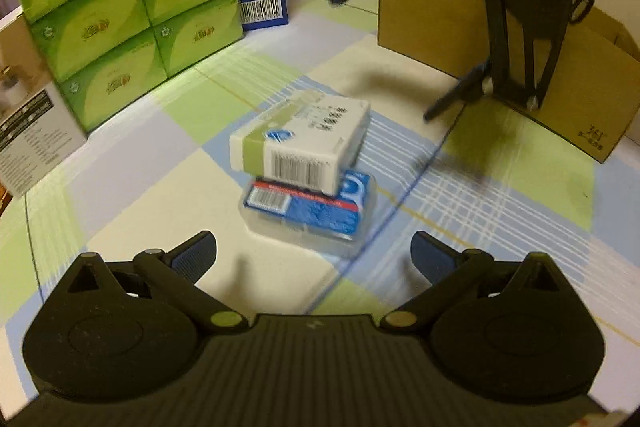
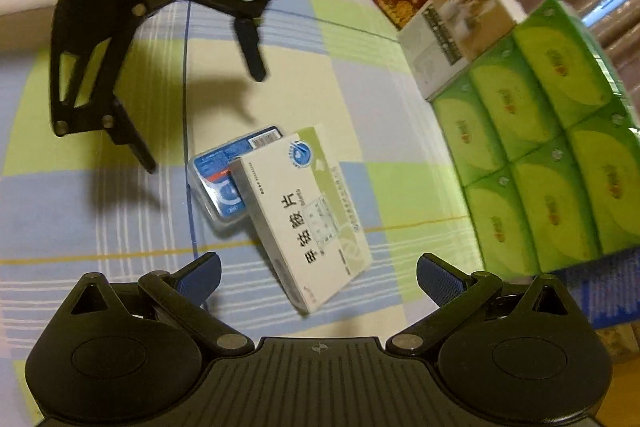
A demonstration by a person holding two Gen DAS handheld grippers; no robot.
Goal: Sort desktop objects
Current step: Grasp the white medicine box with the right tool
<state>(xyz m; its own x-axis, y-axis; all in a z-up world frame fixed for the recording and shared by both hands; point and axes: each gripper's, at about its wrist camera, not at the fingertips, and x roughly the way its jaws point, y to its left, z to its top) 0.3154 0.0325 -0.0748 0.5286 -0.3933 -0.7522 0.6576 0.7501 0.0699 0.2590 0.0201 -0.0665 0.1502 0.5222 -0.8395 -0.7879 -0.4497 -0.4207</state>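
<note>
We held the left gripper [image 1: 314, 251] wide open and empty, just short of the white box [image 1: 304, 143]. That box lay tilted on top of the blue case [image 1: 320, 211], on the checked tablecloth [image 1: 132, 163]. Beyond the white box our right gripper [image 1: 384, 55] hovered, spread wide, holding nothing. Behind it stood the cardboard box [image 1: 440, 23], with green packs [image 1: 116, 7] stacked far left.
</note>
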